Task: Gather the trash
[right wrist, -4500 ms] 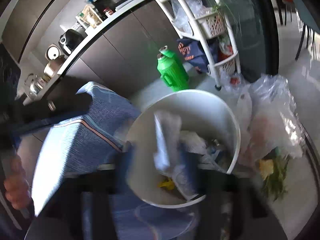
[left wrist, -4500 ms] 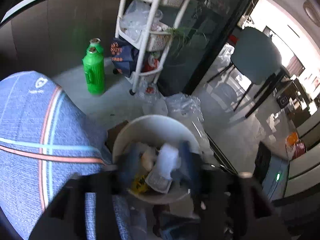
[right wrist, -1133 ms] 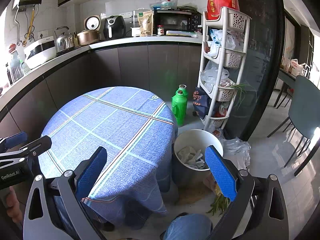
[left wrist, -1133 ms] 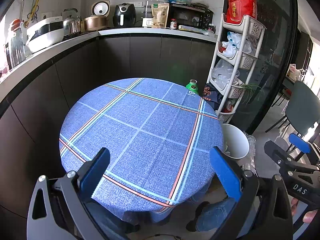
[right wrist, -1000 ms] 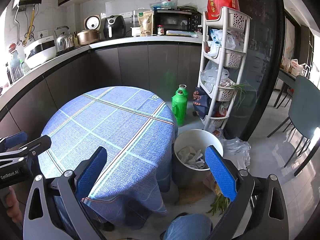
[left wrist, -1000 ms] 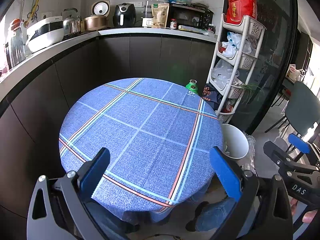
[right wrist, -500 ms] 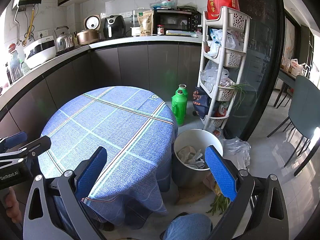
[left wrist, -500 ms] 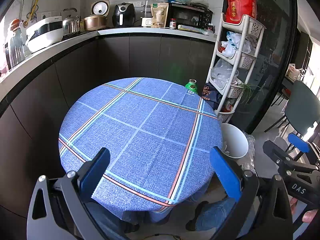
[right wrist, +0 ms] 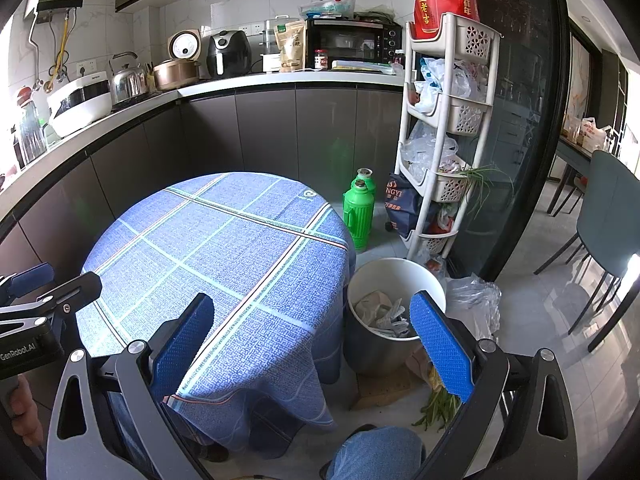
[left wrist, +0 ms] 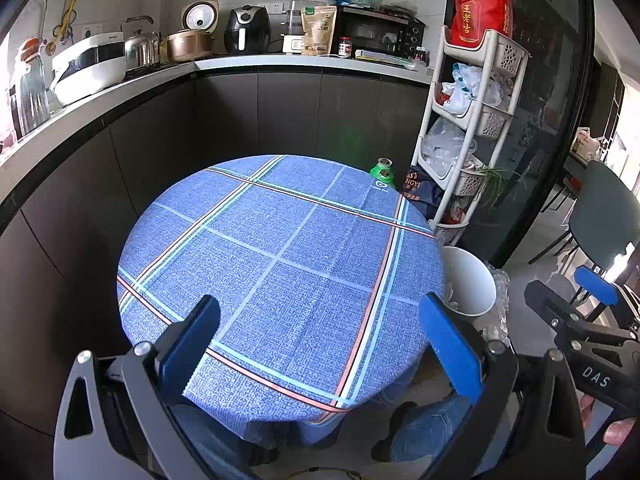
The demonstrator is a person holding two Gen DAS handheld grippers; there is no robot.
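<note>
Surface (left wrist: 280, 248), round, blue checked cloth, bare of trash. White bin (right wrist: 394, 280) on floor at its 3 o'clock holds crumpled paper trash (right wrist: 380, 312): light, soft, crushable; pinch any fold. Left gripper (left wrist: 316, 344), right gripper (right wrist: 310, 340): fingers spread wide, empty.

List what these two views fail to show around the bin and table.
- Bin, left wrist view: contents mostly hidden by the table edge.
- Bin bottom, right wrist view: buried under trash; the right hand-held gripper finger covers part.
- Floor under table: draped cloth hides it in both.
</note>
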